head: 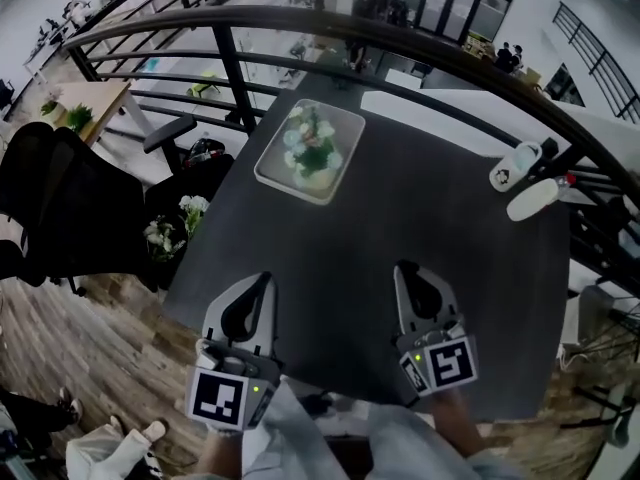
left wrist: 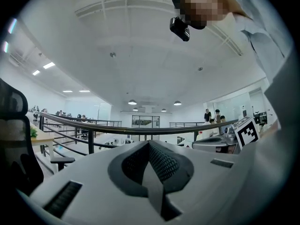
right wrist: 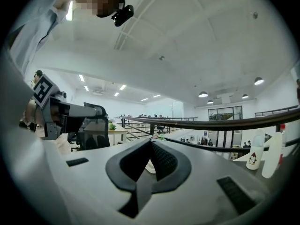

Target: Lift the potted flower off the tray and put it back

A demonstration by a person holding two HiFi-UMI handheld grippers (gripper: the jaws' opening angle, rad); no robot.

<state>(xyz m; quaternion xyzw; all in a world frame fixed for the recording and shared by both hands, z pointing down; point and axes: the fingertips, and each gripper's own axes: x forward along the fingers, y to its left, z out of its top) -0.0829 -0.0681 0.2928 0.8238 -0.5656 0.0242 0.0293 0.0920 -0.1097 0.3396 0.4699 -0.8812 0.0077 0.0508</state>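
Nearest us, our left gripper [head: 263, 280] and right gripper [head: 405, 268] hover over the near part of the dark table [head: 400, 218], each with its jaws pressed together on nothing. Well ahead, toward the table's far left corner, the potted flower [head: 312, 148] stands upright in the pale tray [head: 272, 180], blooms facing up at us. The tray's long axis runs away from us, leaning slightly right, and the plant is all it holds

Head view looks steeply down — claw views level, sharing the railing [right wrist: 225, 122].
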